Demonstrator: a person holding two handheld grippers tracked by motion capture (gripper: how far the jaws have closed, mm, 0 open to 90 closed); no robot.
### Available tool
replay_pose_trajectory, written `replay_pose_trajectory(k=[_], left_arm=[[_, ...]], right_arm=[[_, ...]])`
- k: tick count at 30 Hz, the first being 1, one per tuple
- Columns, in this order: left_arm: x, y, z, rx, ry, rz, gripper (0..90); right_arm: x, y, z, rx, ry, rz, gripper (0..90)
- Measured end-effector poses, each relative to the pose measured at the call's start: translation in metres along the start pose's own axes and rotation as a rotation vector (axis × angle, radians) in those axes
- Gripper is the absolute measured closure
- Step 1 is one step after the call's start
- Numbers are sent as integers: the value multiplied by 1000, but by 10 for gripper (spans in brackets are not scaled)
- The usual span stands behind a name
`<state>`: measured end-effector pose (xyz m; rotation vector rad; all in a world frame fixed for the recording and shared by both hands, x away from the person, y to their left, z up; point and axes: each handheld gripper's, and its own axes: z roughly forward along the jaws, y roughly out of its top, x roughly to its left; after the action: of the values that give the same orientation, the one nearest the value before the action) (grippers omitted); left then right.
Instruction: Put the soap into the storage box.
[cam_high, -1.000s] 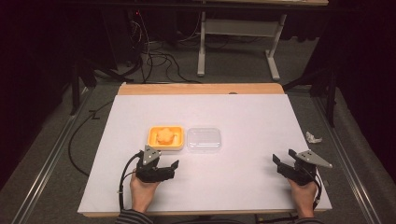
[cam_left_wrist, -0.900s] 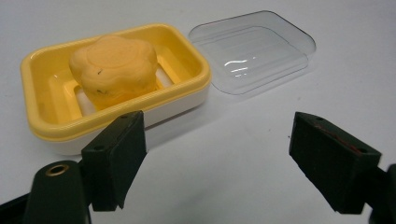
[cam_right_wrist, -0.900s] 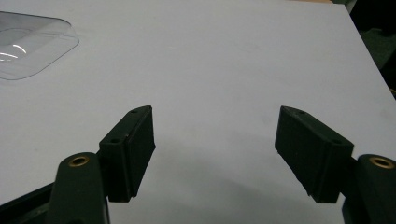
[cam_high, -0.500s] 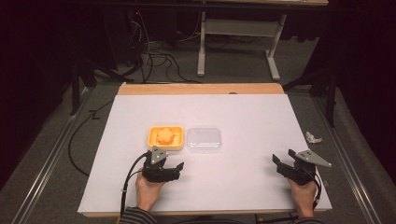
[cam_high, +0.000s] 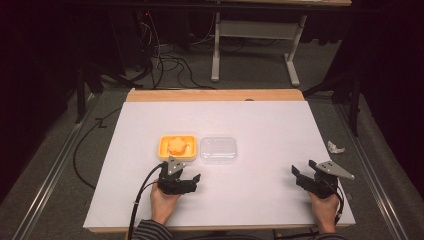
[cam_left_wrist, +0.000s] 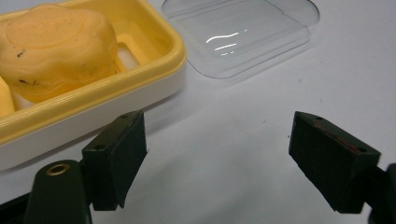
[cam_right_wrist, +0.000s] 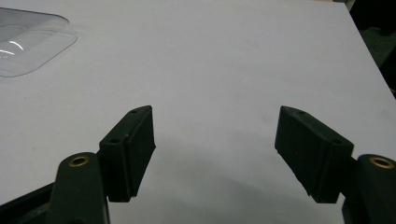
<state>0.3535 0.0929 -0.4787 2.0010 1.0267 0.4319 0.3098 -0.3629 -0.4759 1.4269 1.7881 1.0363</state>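
A crumpled white scrap (cam_high: 336, 147) lies just off the white desk's (cam_high: 270, 120) right edge, while black cables (cam_high: 165, 60) and a grey metal frame (cam_high: 255, 35) occupy the floor beyond its far edge.

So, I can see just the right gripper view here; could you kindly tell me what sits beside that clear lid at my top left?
Observer: A yellow soap dish lies next to the clear lid, on the lid's left in the high view.
Operator: Is there anything in the dish?
Observer: Yes, an orange flower-shaped soap rests inside it.
Operator: And where is the left gripper?
Observer: The left gripper is just short of the dish, jaws open, gripping nothing.
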Motion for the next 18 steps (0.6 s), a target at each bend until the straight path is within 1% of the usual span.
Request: replay_pose_trajectory(k=[4,6,7,9,11,13,15,18], left_arm=[[0,-2,6,13,21,13,193],[2,-1,7,26,14,5,183],[3,-1,7,24,11,-1,180],[3,-1,7,23,19,-5,178],[1,-1,8,28,35,3,175],[-2,-2,8,23,55,28,174],[-3,-2,8,21,61,41,174],[-1,-2,8,27,53,25,185]], right_arm=[[0,0,0,0,-1,0,290],[0,0,0,2,2,6,289],[0,0,0,4,4,8,289],[0,0,0,-1,4,6,289],[-1,0,-1,-6,5,11,289],[-1,0,-1,-9,7,14,290],[0,0,0,4,9,7,289],[1,0,1,11,2,-7,289]])
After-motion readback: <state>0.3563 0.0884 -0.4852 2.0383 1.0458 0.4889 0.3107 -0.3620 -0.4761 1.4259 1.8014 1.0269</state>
